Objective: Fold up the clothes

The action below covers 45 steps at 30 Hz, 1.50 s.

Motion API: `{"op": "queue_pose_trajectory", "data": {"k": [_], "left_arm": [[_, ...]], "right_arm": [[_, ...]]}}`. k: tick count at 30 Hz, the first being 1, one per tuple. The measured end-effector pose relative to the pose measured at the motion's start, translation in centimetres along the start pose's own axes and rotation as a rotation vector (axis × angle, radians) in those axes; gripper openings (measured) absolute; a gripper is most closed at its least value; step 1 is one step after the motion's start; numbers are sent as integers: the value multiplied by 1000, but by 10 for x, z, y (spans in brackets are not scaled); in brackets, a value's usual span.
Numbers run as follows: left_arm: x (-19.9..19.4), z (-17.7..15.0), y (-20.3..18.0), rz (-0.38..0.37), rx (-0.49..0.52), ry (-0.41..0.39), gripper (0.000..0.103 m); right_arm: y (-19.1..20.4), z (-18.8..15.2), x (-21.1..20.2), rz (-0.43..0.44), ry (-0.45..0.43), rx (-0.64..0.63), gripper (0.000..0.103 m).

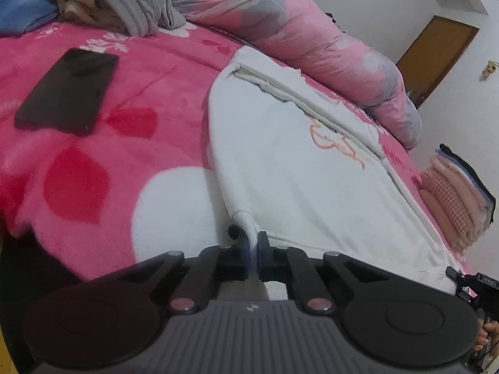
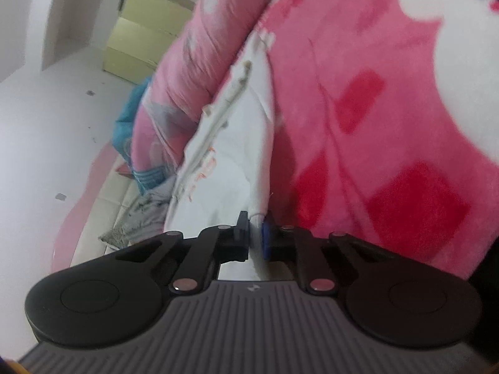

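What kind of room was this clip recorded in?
Most likely a bedroom. The work surface is a bed covered by a pink fleece blanket, with a rolled pink quilt along its far side. A door in a white wall and stacked folded clothes fit a home.
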State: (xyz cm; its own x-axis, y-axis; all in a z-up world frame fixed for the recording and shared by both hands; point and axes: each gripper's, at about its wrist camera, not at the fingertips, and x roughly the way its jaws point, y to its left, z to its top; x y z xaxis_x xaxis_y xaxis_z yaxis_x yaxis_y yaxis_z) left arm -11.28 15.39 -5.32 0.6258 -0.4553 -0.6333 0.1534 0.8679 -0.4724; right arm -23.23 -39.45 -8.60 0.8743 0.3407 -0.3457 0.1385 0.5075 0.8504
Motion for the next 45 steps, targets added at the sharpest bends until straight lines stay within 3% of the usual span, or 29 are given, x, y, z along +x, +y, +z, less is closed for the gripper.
{"op": "queue_pose_trajectory", "data": {"k": [3,8,14,19,25,29,45], "left_arm": [[-12,8,-9,0,-6,-25,4],[-43,23,-31,-77,14,-74,3],[-63,16,-39,-103,79,-21,3],[-63,-10,-28,-74,70,38,3],[-39,-35,-4,-24,31,109,3],[-35,-35,0,-31,41,115,3],[-25,-46,10,-94,31,125,8]], "right_arm": [[12,6,-9,26,-63,-14,5],[32,13,-30,83,-118,-48,5],[37,7,-63,88,-125,-61,4],[29,-20,-84,44,-92,-53,4],[-7,-33,-70,-42,-32,15,5],[-9,-33,-63,-82,-4,-11,5],[-21,-38,-55,-102,67,10,11]]}}
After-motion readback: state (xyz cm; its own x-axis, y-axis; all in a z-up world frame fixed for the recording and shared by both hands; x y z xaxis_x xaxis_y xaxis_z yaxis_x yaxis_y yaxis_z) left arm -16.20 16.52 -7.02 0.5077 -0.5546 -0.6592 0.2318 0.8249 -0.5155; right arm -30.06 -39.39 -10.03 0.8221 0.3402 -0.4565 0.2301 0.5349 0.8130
